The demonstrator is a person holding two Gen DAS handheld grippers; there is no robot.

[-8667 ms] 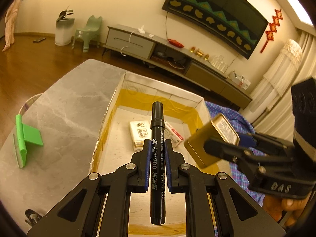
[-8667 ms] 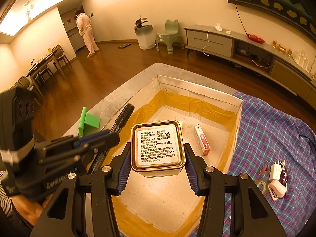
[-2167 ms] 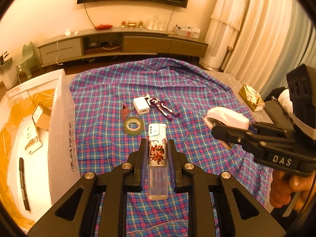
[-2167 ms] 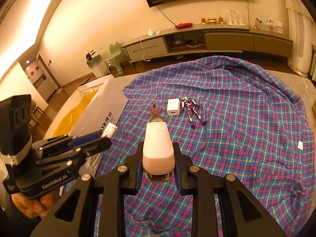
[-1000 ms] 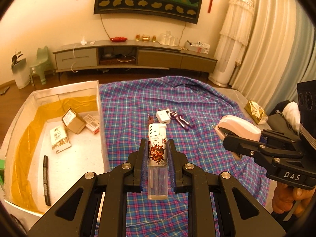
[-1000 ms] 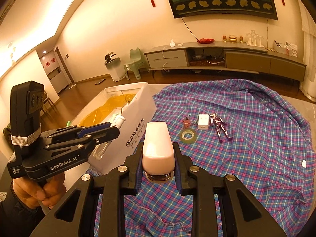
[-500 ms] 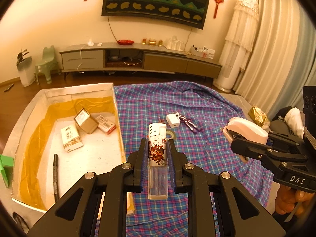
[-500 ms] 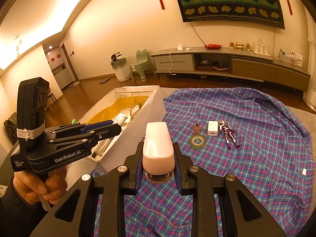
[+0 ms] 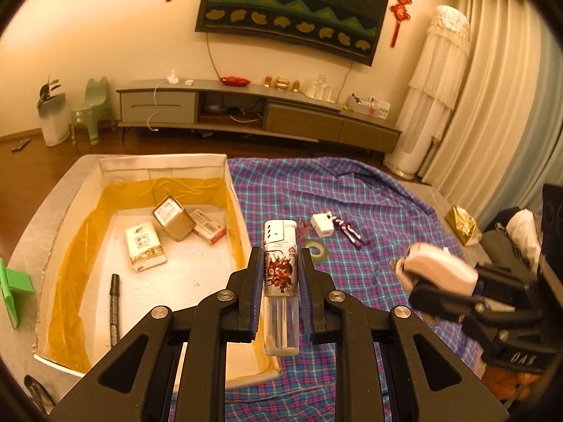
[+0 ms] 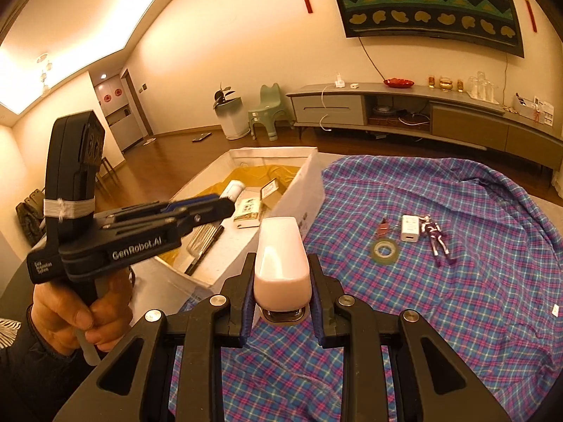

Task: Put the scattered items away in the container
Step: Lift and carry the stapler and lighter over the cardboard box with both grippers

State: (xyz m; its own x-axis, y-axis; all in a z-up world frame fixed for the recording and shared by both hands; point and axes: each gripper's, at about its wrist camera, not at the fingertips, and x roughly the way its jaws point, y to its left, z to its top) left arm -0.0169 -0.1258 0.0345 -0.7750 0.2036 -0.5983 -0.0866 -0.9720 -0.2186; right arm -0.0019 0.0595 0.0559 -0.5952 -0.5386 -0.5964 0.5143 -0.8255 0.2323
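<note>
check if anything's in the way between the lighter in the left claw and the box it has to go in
Nothing visible blocks it. The lighter, gripped in the left claw, hangs above the box's near right wall, and the box is open-topped. Bare floor shows between the marker and that wall.

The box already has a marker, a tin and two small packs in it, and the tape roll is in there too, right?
Not quite. The tape roll is not in the box; it lies on the plaid cloth, near the charger. The left wrist view shows this. The marker, the tin and two small packs are in the box.
</note>
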